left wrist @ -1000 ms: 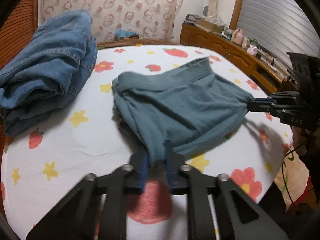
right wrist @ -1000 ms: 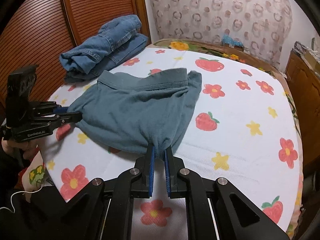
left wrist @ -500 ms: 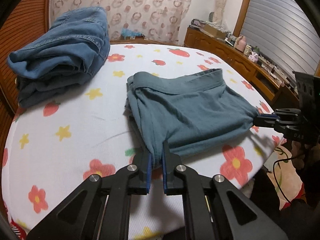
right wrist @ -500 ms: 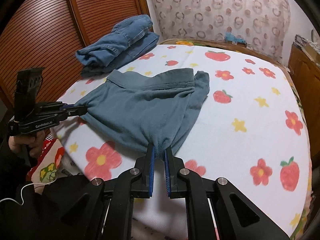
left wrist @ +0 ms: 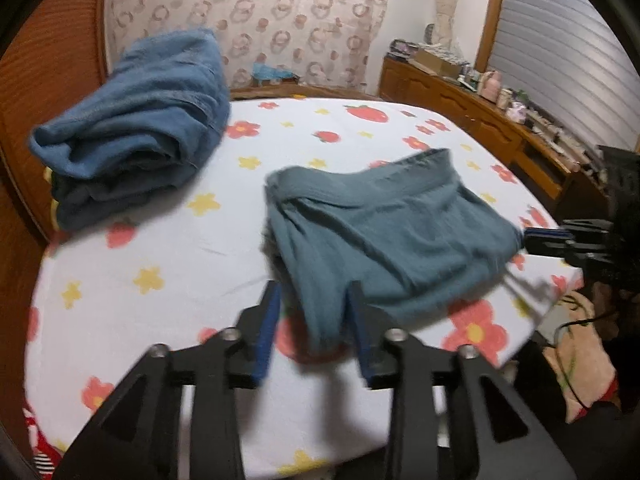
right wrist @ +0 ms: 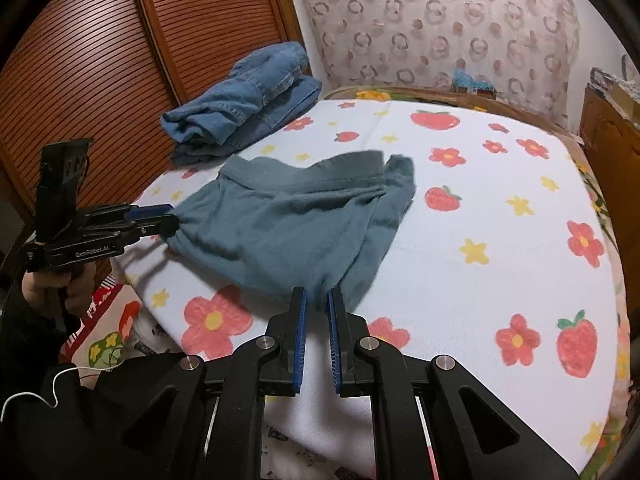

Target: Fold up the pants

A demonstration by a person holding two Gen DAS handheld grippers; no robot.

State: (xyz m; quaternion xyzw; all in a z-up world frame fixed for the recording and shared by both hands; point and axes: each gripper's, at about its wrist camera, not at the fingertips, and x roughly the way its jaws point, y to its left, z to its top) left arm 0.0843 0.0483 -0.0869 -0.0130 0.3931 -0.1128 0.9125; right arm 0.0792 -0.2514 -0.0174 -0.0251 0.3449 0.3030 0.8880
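Observation:
The teal pants lie folded over on the flowered bed sheet, near its front edge. My left gripper stands at one near corner; its jaws are opening. The cloth hangs loose between the blue pads and nothing presses on it. My right gripper is shut on the other near corner of the pants, holding that corner slightly off the sheet.
A pile of blue jeans sits at the far left of the bed beside slatted wooden doors. A wooden dresser with small items runs along the right. A person's hand holds the left gripper off the bed's edge.
Both grippers drew the pants toward the bed's near edge and laid them down. The left jaws, shut on a corner before, have spread and let the cloth go. The right grip is unchanged.

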